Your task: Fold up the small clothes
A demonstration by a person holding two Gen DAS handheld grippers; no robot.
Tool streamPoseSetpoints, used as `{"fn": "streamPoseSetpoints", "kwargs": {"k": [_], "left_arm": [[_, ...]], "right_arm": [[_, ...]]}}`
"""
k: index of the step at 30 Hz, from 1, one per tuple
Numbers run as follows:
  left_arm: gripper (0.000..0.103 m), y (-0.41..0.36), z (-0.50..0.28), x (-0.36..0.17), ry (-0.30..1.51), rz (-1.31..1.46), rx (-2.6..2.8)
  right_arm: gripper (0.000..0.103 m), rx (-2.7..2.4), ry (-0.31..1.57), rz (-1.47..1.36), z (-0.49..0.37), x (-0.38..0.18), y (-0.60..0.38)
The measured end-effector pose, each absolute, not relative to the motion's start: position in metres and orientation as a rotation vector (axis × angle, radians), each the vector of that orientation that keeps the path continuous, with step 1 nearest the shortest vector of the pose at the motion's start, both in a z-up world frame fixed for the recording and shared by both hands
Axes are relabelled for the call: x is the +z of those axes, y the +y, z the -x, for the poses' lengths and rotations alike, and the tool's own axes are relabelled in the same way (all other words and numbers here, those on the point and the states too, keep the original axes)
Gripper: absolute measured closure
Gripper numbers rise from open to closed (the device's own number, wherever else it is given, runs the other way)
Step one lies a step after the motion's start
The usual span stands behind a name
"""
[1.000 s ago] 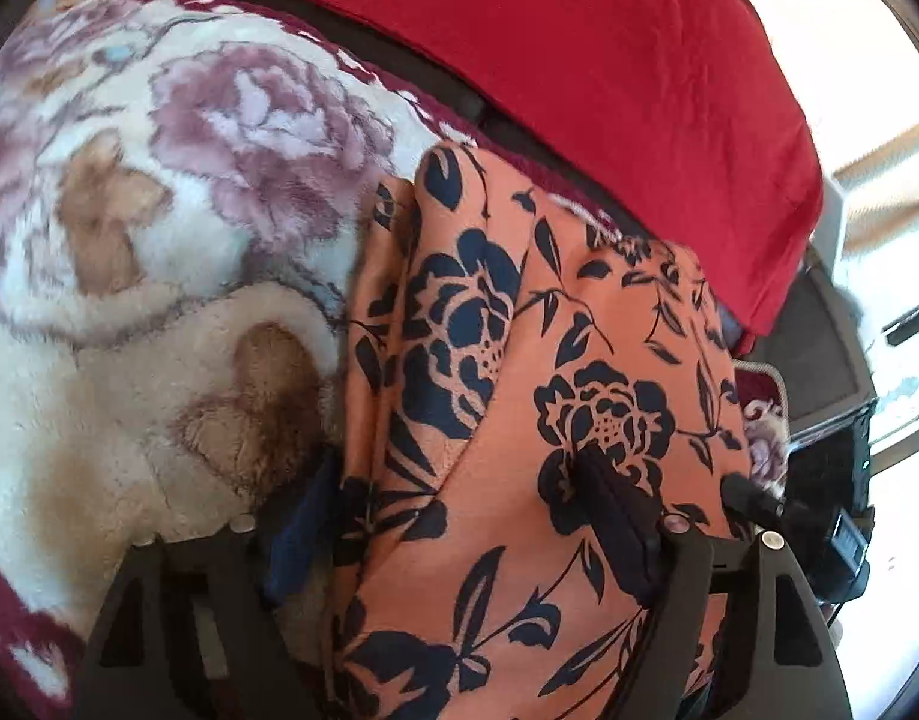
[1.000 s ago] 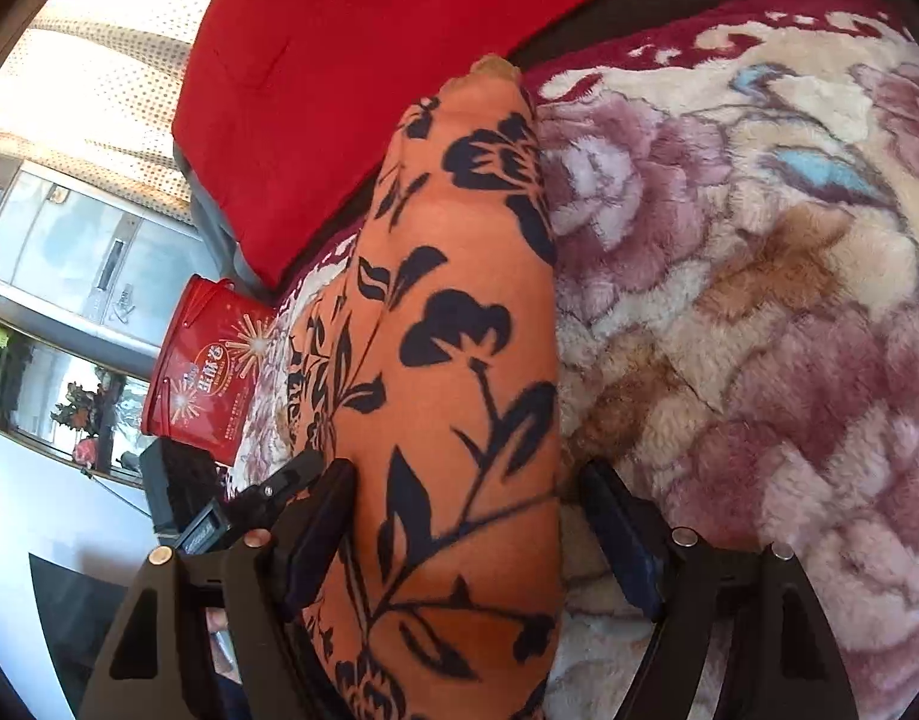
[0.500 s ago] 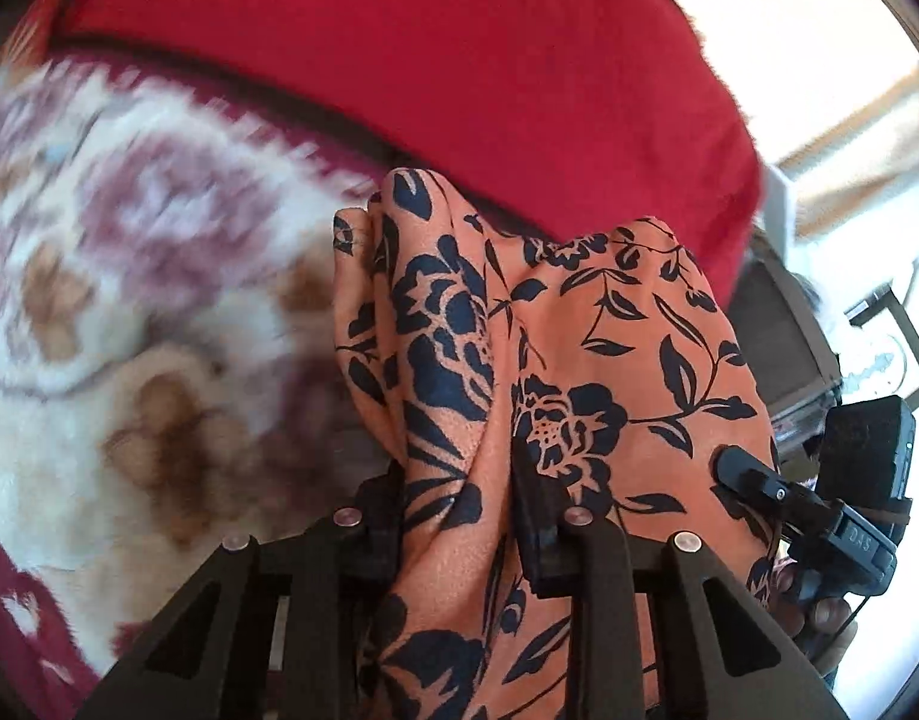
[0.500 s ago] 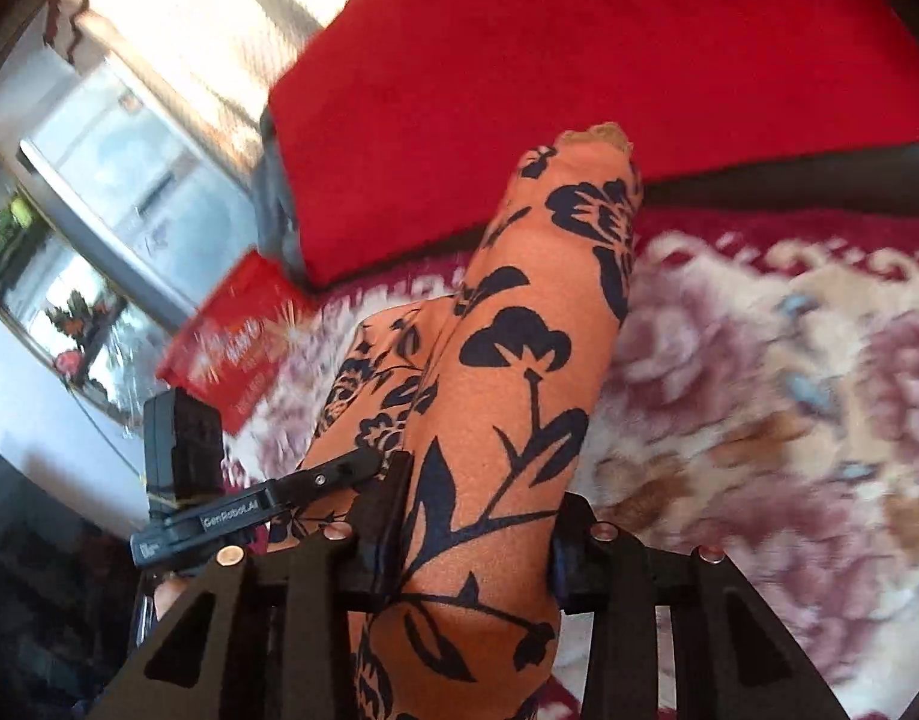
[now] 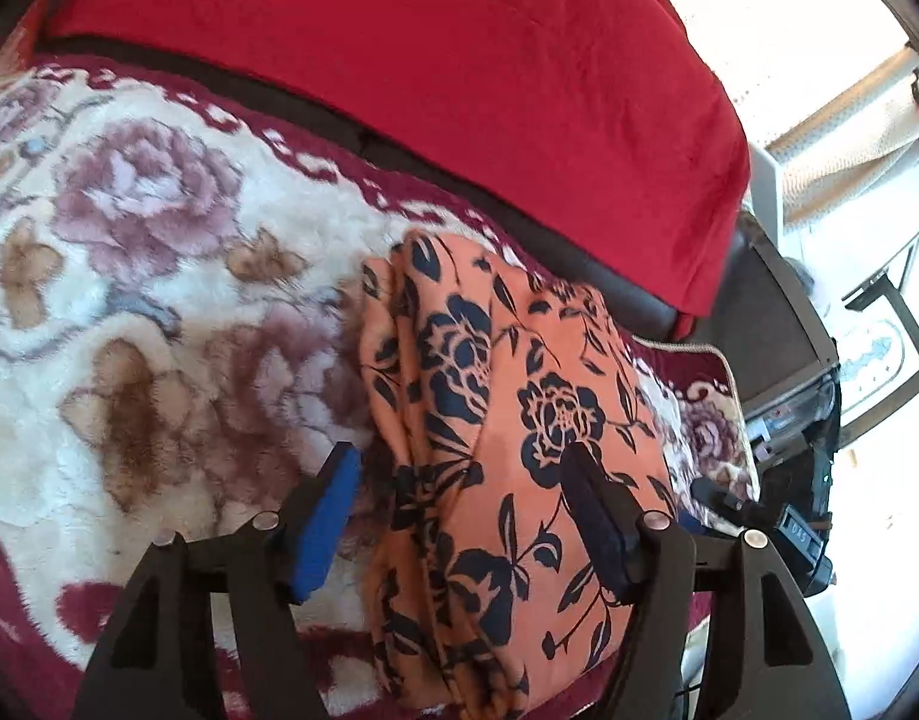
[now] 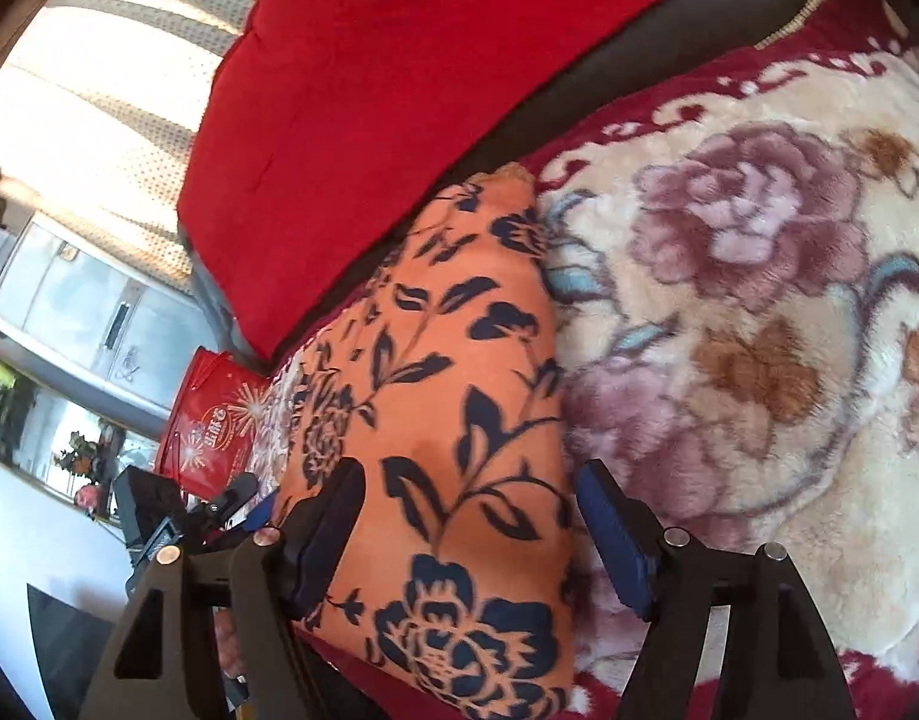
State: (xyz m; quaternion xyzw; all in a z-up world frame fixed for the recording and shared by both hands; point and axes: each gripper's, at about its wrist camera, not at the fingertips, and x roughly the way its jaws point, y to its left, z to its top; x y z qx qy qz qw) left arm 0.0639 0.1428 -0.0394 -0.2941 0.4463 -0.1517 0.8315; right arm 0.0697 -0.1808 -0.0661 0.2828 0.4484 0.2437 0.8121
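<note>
Plush rose-patterned blanket (image 5: 159, 312) carries the folded orange garment with navy flowers (image 5: 507, 420) near its far edge.
Both left claw (image 5: 459, 516) and right claw (image 6: 468, 534) straddle it wide; thin, limp, probably slippery cloth, best pinched at the near edge.

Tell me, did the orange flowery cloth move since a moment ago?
Yes. The orange cloth dropped back down onto the fuzzy blanket, away from the red cushion; both tools let go.

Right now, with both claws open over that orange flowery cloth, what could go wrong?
The orange garment lies folded on the plush blanket, with loose layered edges along one side, so it may spring open. The left gripper and right gripper both straddle it with jaws open; pulling back could snag the fabric. The deep pile might also drag the fold askew.
</note>
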Motion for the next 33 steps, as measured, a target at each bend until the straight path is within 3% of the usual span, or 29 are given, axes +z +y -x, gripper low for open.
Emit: {"fn": "streamPoseSetpoints", "kwargs": {"k": [1,4,6,7,8,10,16,18,19,20,24,26,28,33], "left_arm": [[0.034,0.137,-0.073,-0.047,0.97,0.614,-0.322],[0.063,0.124,-0.085,-0.074,1.064,0.625,-0.342],[0.063,0.128,-0.075,-0.061,1.01,0.618,-0.325],[0.061,0.129,-0.072,-0.055,0.997,0.611,-0.309],[0.042,0.131,-0.069,-0.048,0.989,0.596,-0.268],[0.021,0.138,-0.064,-0.035,0.953,0.582,-0.219],[0.022,0.137,-0.087,-0.018,0.892,0.566,-0.315],[0.029,0.134,-0.103,-0.024,0.913,0.559,-0.324],[0.041,0.132,-0.11,-0.028,0.931,0.549,-0.333],[0.046,0.13,-0.116,-0.032,0.954,0.547,-0.341],[0.048,0.13,-0.123,-0.051,1.008,0.593,-0.324],[0.086,0.128,-0.125,-0.053,1.012,0.604,-0.341],[0.091,0.13,-0.119,-0.041,0.974,0.585,-0.341],[0.091,0.126,-0.092,-0.013,0.848,0.538,-0.294]], "right_arm": [[0.027,0.516,0.953,-0.594,-0.069,-0.064,-0.176],[0.027,0.508,0.946,-0.545,-0.069,-0.057,-0.166],[0.027,0.505,0.947,-0.511,-0.068,-0.053,-0.16],[0.027,0.504,0.945,-0.498,-0.066,-0.051,-0.159],[0.027,0.504,0.942,-0.489,-0.063,-0.049,-0.158],[0.027,0.507,0.932,-0.484,-0.058,-0.045,-0.16],[0.027,0.532,0.916,-0.478,-0.045,-0.039,-0.15],[0.025,0.529,0.915,-0.475,-0.042,-0.039,-0.148],[0.025,0.526,0.915,-0.48,-0.04,-0.04,-0.148],[0.025,0.525,0.915,-0.484,-0.039,-0.04,-0.149],[0.025,0.515,0.929,-0.49,-0.038,-0.044,-0.154],[0.025,0.508,0.937,-0.485,-0.038,-0.046,-0.154],[0.025,0.501,0.942,-0.487,-0.039,-0.048,-0.155],[0.025,0.512,0.93,-0.494,-0.037,-0.047,-0.156]]}}
